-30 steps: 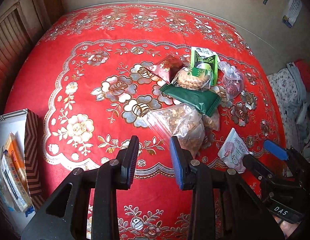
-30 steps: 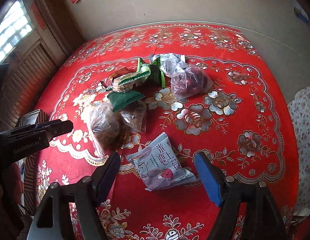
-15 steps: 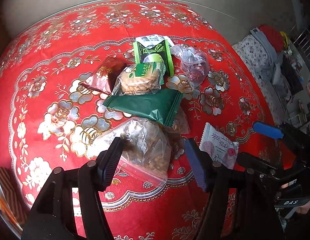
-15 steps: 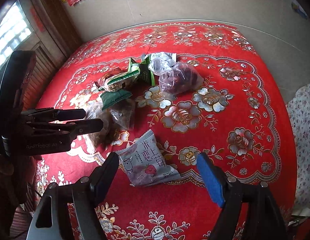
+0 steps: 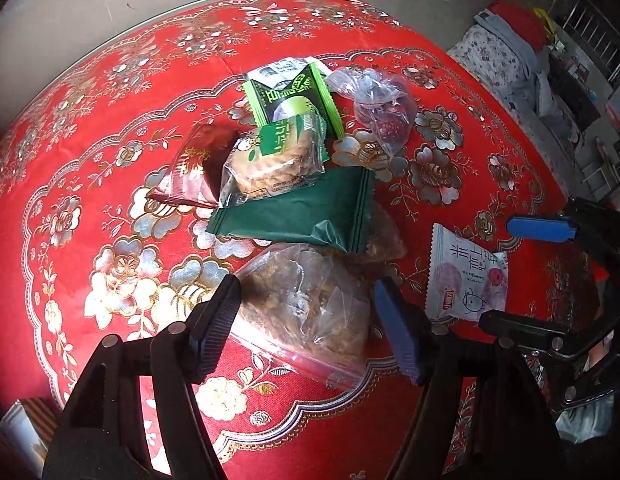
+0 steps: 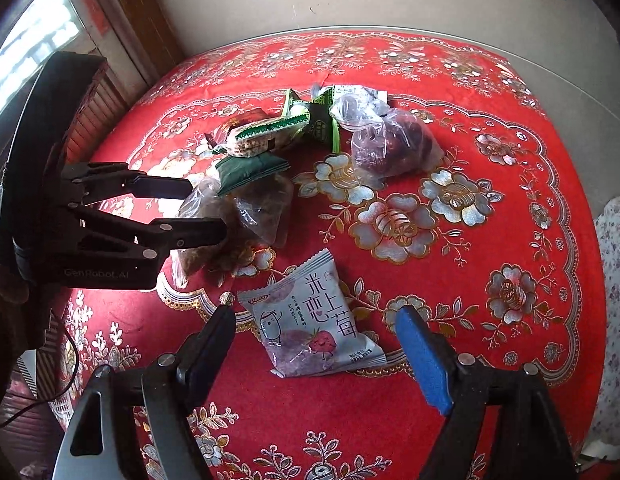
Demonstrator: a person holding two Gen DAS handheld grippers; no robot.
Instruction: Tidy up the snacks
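the left gripper (image 5: 306, 330) hangs over a clear zip-top plastic bag of brown snacks (image 5: 310, 304) near the front edge of the round bench under a red flowered cloth (image 5: 110, 208). its jaws have just been opening and now stand spread, with the bag lying between them; the pads do not press on it. behind that bag, a dark green foil packet (image 5: 298, 216) rests partly on it. a clear packet of biscuits with a green label (image 5: 274, 160) lies on the green packet's far edge, with a dark red wrapper (image 5: 194, 172) beside it on the left and a bright green packet (image 5: 294, 96) behind. a knotted clear bag of dark red fruit (image 6: 394, 144) sits to the right of the pile.

the right gripper (image 6: 318, 352) is also spread, its jaws having opened a little further, and straddles a white and lilac pouch with a strawberry print (image 6: 314, 320) that lies flat on the cloth near the front edge, just right of the zip-top bag. the pads are clear of the pouch on both sides.
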